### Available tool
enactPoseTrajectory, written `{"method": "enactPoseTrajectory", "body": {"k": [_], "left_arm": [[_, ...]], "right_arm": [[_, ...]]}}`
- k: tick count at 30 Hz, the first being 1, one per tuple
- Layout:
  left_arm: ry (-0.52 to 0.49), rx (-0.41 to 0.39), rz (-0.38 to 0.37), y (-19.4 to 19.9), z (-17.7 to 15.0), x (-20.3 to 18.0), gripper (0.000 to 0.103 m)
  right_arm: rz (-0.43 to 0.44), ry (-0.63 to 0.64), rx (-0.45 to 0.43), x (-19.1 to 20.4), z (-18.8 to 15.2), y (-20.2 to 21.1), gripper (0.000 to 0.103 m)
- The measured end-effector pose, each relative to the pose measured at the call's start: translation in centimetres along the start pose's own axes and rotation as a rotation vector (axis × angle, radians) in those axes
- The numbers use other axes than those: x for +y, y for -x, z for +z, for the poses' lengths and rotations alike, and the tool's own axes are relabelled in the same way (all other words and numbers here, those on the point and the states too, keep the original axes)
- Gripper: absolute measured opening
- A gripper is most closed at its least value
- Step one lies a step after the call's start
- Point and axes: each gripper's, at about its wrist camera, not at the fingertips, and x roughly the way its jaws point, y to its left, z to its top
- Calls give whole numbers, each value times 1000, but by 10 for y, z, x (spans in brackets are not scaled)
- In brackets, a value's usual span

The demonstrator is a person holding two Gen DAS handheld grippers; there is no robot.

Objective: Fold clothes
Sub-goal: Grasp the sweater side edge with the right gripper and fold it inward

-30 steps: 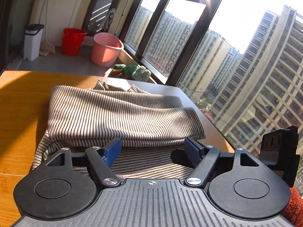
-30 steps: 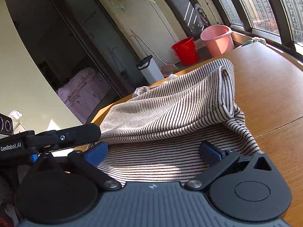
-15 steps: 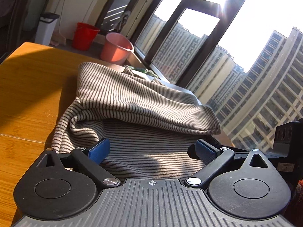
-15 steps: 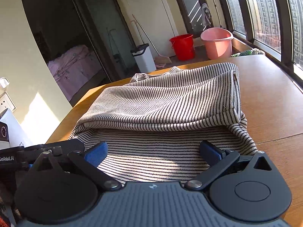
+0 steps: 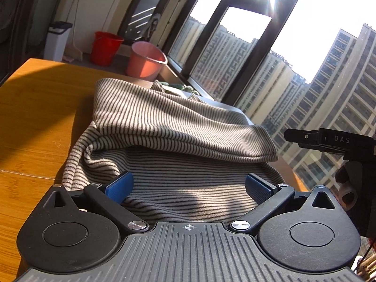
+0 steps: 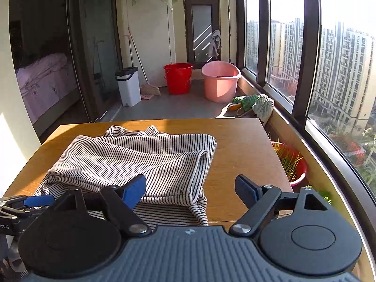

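1. Striped garment [image 6: 131,162] lies on the wooden table [image 6: 244,150], centre-left of the right wrist frame, already doubled over: upper layer sits on a lower one that sticks out at the near edge.
2. We judge the step as mid-fold, between grasps; a further fold seems left.
3. Left gripper [image 5: 188,185], lower centre of its frame: fingers spread wide apart, near hem of the cloth between them, nothing pinched.
4. Right gripper [image 6: 190,191], lower centre: fingers also spread wide, holding nothing; its left pad is over the cloth's near right corner, the other over bare table.
5. Next move, we reckon: both grippers close on the near edge or corners, then carry it toward the far side. Both layers need catching or the stack will slip.
6. Containers: red bucket [image 6: 178,78] and pink tub [image 6: 220,81] on the floor, upper centre; contents not visible. White bin [image 6: 128,85] has its lid shut. Red basin [image 6: 290,164] at right holds green grass-like growth.
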Motion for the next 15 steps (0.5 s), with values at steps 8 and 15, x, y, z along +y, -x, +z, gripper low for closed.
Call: {"method": "enactPoseTrajectory", "body": {"k": [8,15], "left_arm": [[11,-2,-12,1,1,4,103],[27,-6,-25,2,0,6,103]], "right_arm": [[-20,25,113,12,8,-71,27],[-3,206,-8,52,44,-46,12]]}}
